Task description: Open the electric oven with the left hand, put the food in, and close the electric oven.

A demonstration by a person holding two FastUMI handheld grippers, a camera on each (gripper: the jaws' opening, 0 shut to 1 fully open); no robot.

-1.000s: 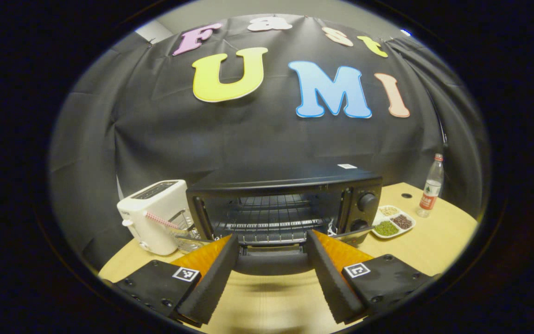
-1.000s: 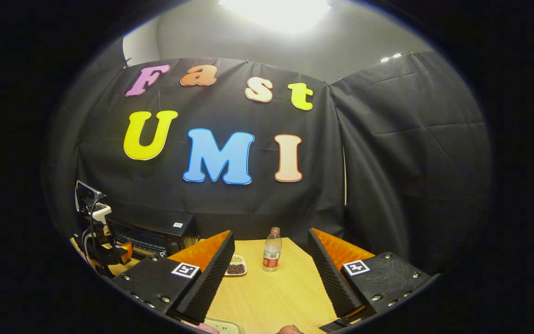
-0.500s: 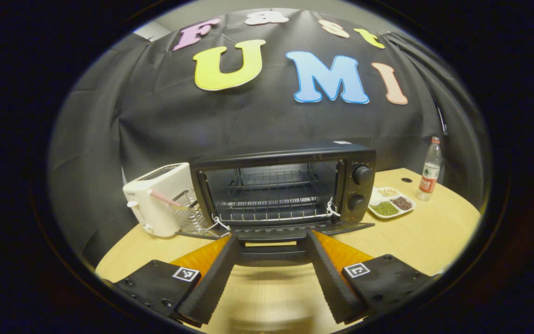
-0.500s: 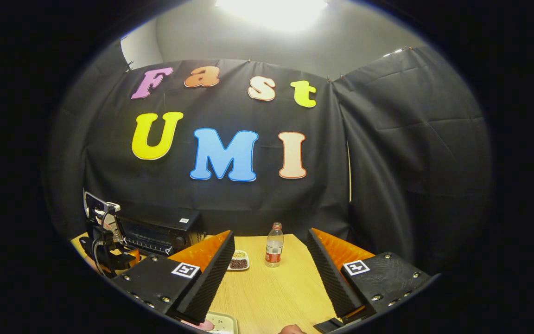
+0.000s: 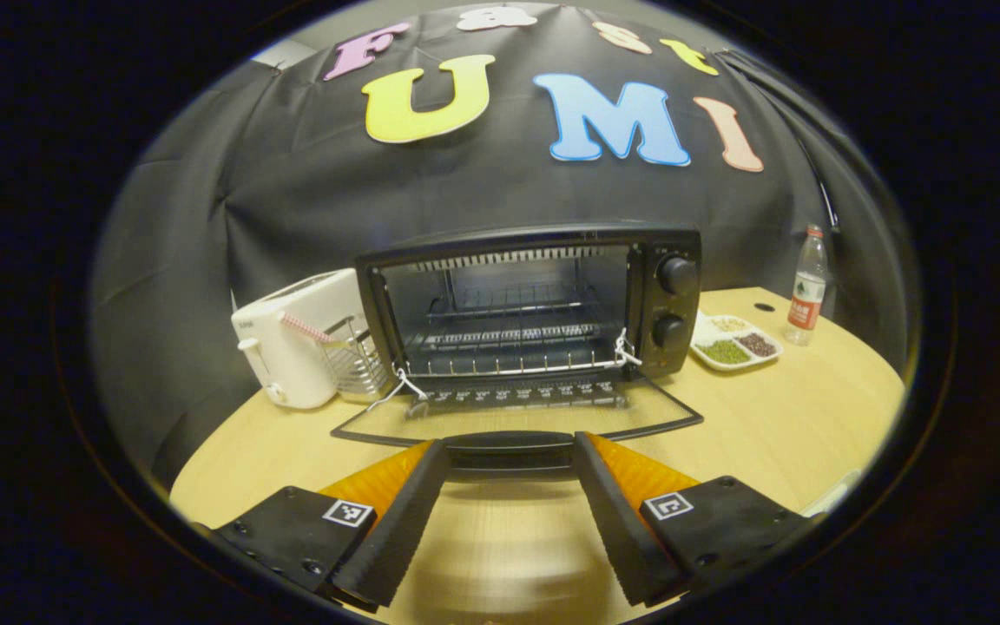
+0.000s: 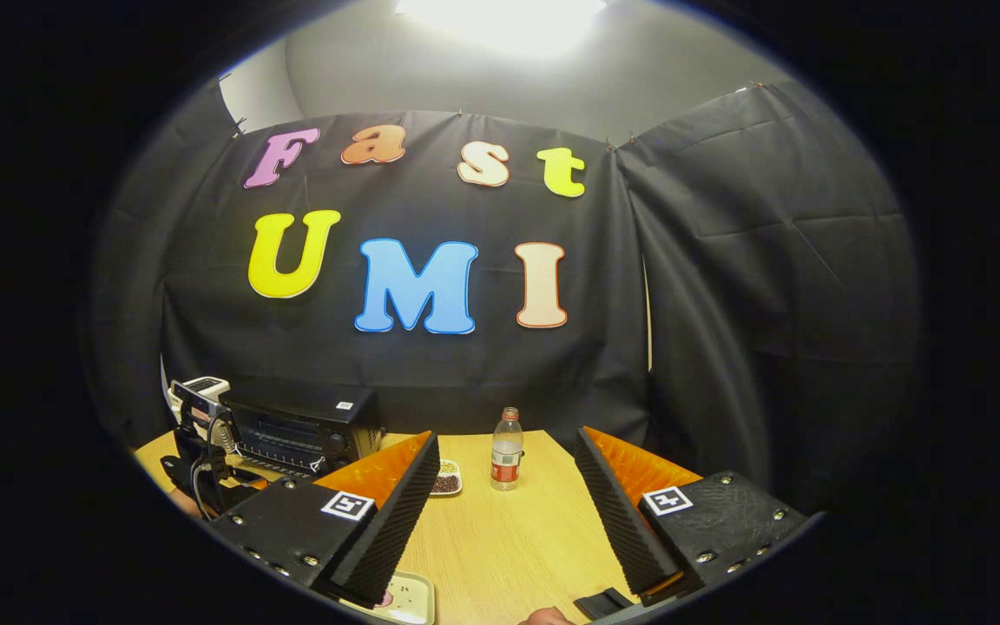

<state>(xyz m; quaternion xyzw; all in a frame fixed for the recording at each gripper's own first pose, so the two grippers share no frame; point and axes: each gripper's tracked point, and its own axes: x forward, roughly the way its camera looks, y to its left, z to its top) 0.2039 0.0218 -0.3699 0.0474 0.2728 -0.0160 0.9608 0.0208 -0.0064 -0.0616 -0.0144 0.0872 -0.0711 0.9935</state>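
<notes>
Wooden tabletop (image 5: 778,434) is lying nearest in the left gripper view, under the left gripper (image 5: 509,512), whose fingers (image 5: 396,521) are standing wide apart on either side of the door handle (image 5: 510,448). Whether either one is touching the handle cannot be told; they are flanking it rather than pressing on it, which suits a door being swung down by its handle. Beyond them the glass door (image 5: 517,417) is lying folded down nearly flat, so the electric oven (image 5: 535,304) is standing open with its wire rack (image 5: 509,334) exposed, probably ready to take the food. Beside the oven a white toaster (image 5: 292,343) is sitting on one side and a divided snack plate (image 5: 734,340) on the other, with a water bottle (image 5: 804,286) farther back.

In the right gripper view, the right gripper (image 6: 509,521) is hanging with its fingers (image 6: 383,525) equally spread and gripping nothing. A small tray (image 6: 400,599) is peeking out below it, possibly the food, though too little is showing to tell. Farther off, the oven (image 6: 300,430) and bottle (image 6: 505,451) are standing against the black cloth wall (image 6: 726,286).
</notes>
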